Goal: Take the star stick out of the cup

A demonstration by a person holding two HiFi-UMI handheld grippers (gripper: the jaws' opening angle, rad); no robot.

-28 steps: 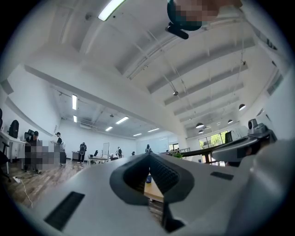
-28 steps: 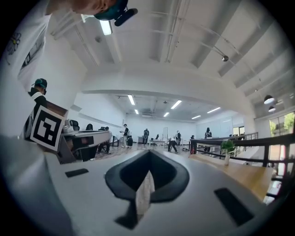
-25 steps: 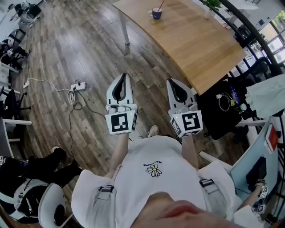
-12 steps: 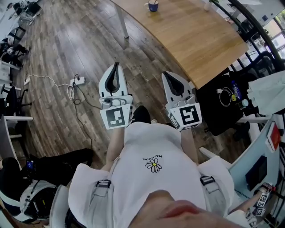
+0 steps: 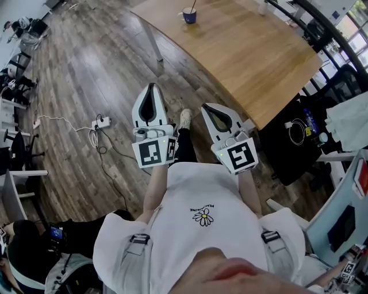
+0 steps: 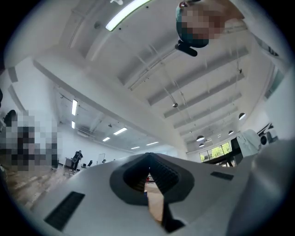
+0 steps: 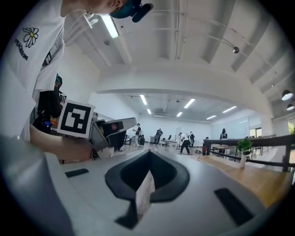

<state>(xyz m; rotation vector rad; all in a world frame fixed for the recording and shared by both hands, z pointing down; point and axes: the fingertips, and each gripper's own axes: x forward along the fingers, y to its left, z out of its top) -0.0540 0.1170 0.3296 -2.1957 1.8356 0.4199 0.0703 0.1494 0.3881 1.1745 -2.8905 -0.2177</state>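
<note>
In the head view, the person is standing on a wooden floor (image 5: pixel 86 69) and holding both tools out in front of the chest, side by side and apart from each other. A power strip with its cable (image 5: pixel 102 122) is lying on the floor to the left of the left tool (image 5: pixel 151 86). A shoe (image 5: pixel 185 118) is showing between that tool and the right tool (image 5: pixel 203 107). A black chair (image 5: pixel 293 143) is sitting by the near corner of the counter (image 5: pixel 259 51). The dark blue cup (image 5: pixel 189 15) is standing at the counter's far end, well apart from both tools. A thin stick (image 5: pixel 194 4) is leaning out of the cup, its star end too small to make out.

In the left gripper view, the left tool (image 6: pixel 149 159) is pointing up at a ceiling with strip lights (image 6: pixel 126 11). Its jaws are meeting at the tips, with nothing between them.

In the right gripper view, the right tool (image 7: pixel 148 154) is closed too, gripping nothing. The left tool's marker cube (image 7: pixel 76 119) is showing just to its left, and the counter (image 7: pixel 251 173) – with a small plant (image 7: pixel 243 150) on it – is running along the right.
</note>
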